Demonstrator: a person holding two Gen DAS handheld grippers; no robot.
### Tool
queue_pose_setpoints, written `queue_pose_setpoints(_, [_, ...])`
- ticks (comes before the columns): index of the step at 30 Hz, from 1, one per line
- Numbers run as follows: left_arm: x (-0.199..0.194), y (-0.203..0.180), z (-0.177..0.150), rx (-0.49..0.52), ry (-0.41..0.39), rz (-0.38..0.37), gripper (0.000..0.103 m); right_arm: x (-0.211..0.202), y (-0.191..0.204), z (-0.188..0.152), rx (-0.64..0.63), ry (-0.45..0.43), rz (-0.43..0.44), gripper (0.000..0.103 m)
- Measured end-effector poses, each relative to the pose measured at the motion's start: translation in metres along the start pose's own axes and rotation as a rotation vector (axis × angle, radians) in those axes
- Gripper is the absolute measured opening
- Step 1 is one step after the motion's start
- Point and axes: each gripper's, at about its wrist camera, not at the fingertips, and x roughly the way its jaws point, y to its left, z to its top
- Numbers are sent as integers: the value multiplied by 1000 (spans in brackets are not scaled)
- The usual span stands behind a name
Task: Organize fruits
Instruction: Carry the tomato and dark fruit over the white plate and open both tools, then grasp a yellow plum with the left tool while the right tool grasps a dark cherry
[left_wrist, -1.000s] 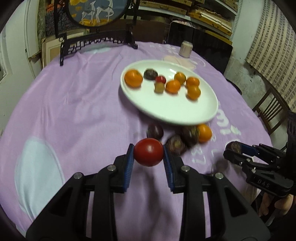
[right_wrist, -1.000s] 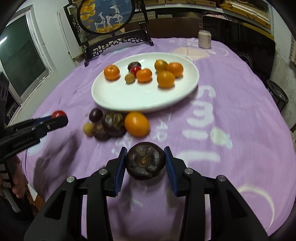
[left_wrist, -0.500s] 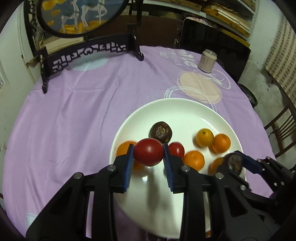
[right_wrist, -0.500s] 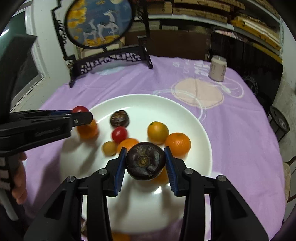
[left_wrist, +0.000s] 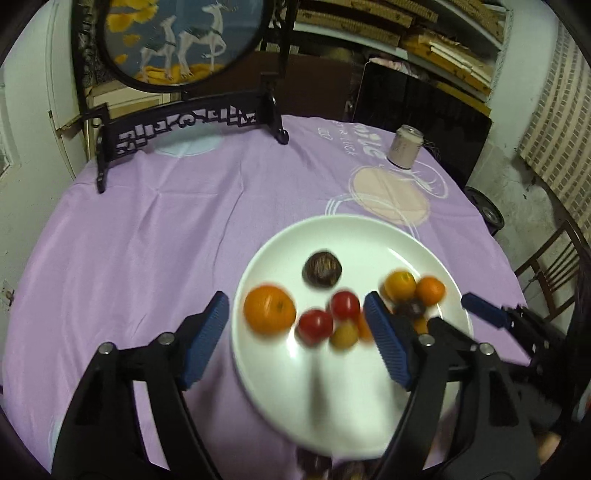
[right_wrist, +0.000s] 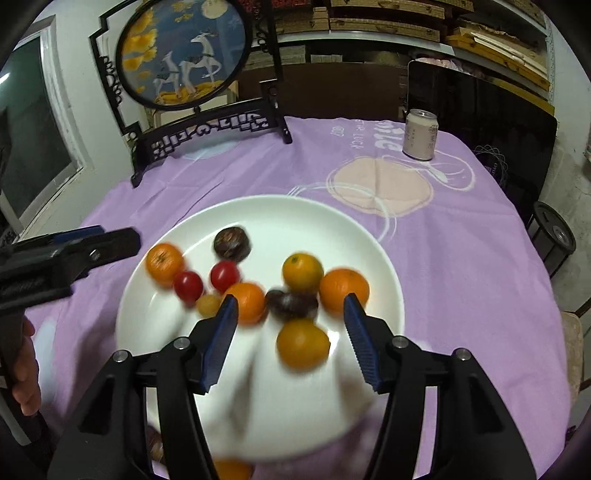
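Now both jaws opening, nothing pinched: left gripper (left_wrist: 297, 332) over red tomato (left_wrist: 315, 327), right gripper (right_wrist: 290, 332) over dark fruit (right_wrist: 291, 303), on plate (right_wrist: 369, 236). Blurred, possibly rolling; may escape the rim.

Bare cloth (left_wrist: 155, 236) before screen stand (left_wrist: 184, 125), can (left_wrist: 402, 147).
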Motion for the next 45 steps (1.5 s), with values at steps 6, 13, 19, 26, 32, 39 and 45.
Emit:
queue_pose_setpoints(6, [-44,16,-59,5,-33,29,80,-46,13,-48,23,-18,36,61])
queue_pose_setpoints(13, [-67,34,-104,-30,-34,48,80,-78,27,-80,-5,-1,-1,61])
queue_pose_setpoints(19, [-70,46,-123,-44,-12,59,80,-89,42,-120,-43,56,27,61])
queue_pose_setpoints(26, [-74,59,-138,-53,-4,66,80,-85,65,-161,-53,128,111,61])
queue_pose_setpoints(32, [-81,61,-148,-52,-3,61,80,-69,78,-159,-66,148,114,43])
queue_pose_setpoints(39, [-81,53,-157,-7,18,49,80,-68,76,-157,-51,113,91,29])
queue_pose_setpoints(45, [-67,20,-162,97,25,61,80,-81,51,-158,14,91,70,29])
